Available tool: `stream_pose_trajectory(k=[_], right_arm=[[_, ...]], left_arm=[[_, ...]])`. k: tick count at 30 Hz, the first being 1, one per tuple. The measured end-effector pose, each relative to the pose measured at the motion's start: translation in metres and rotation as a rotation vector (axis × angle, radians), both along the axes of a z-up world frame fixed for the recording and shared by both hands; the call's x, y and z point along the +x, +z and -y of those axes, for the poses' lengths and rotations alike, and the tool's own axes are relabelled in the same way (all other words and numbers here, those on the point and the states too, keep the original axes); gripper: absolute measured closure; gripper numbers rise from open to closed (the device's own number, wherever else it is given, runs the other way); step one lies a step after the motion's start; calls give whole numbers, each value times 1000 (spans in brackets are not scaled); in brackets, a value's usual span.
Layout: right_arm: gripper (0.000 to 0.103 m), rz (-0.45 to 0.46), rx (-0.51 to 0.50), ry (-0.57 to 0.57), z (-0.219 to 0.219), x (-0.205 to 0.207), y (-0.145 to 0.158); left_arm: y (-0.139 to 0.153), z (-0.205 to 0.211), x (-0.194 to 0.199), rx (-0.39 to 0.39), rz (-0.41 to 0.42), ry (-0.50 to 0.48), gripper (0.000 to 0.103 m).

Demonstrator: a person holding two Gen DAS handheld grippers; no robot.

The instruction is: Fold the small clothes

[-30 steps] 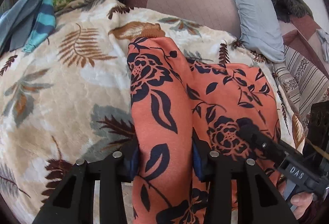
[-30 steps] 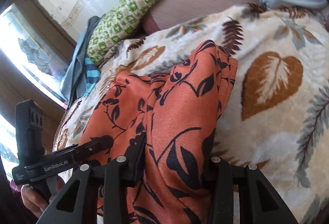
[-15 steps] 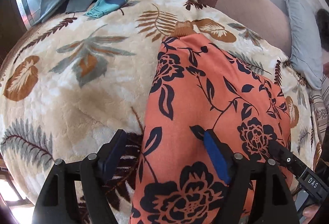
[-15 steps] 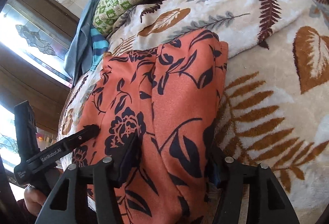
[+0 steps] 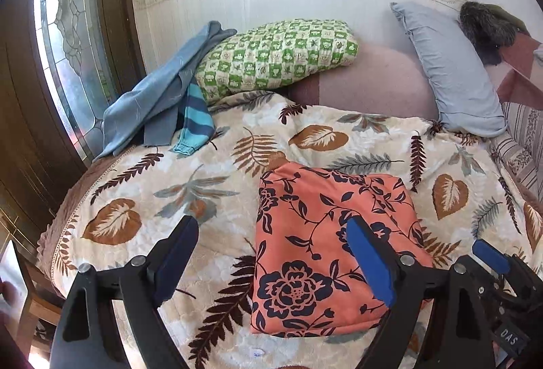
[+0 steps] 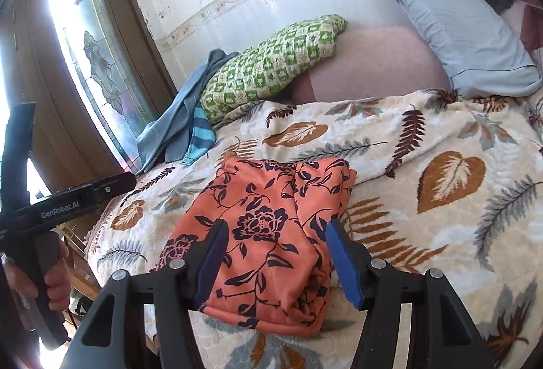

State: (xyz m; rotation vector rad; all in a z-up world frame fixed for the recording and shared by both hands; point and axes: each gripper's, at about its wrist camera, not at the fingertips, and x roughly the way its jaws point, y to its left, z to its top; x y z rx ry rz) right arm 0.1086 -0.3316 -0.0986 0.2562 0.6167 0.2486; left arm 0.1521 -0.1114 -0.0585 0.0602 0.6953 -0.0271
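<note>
An orange garment with a dark floral print (image 5: 325, 243) lies folded into a compact rectangle on the leaf-patterned blanket (image 5: 142, 199); it also shows in the right wrist view (image 6: 268, 233). My left gripper (image 5: 271, 253) is open and empty, raised above and behind the garment's near left part. My right gripper (image 6: 275, 253) is open and empty, hovering over the garment's near edge. The right gripper's blue pad (image 5: 490, 255) shows at the lower right of the left wrist view; the left gripper's body (image 6: 51, 206) shows at the left of the right wrist view.
A blue cloth and striped teal sleeve (image 5: 169, 108) lie at the blanket's far left. A green checked pillow (image 5: 275, 57) and a grey-blue pillow (image 5: 451, 70) rest by the wall. A door with patterned glass (image 5: 68, 40) stands left. The bed edge (image 5: 57, 233) drops at left.
Both grippers opened, let go of the orange garment and pulled back and up. The garment now lies flat and folded on the blanket.
</note>
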Motion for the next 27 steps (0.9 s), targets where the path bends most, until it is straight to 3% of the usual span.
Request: stream_pose_trajectory(k=[8,16,19,21,23,25,27], right_arm=[[38,83,-77,-1,-41,-49,52],[34,245,65,44,-61,-85,137],[26,325,139,89,-71,-101,163],[22,358,158,104,-79,-105,169],[21,357,111,90,-90,-103,165],[21,290,79,85,-97,-93,152],[21,215,109,89,-98,-83,137]], left_arm=[[32,-4,-31,38,104,-1,13],[61,-23,-51,57,199,35,12],[72,-33,-58,76,245,66,5],[78,-42,-63,80,271,93,4],[82,-50,-66,76,277,111,4],[84,-58,-67,72,273,126,4],[84,-64,-69,64,272,137,3]])
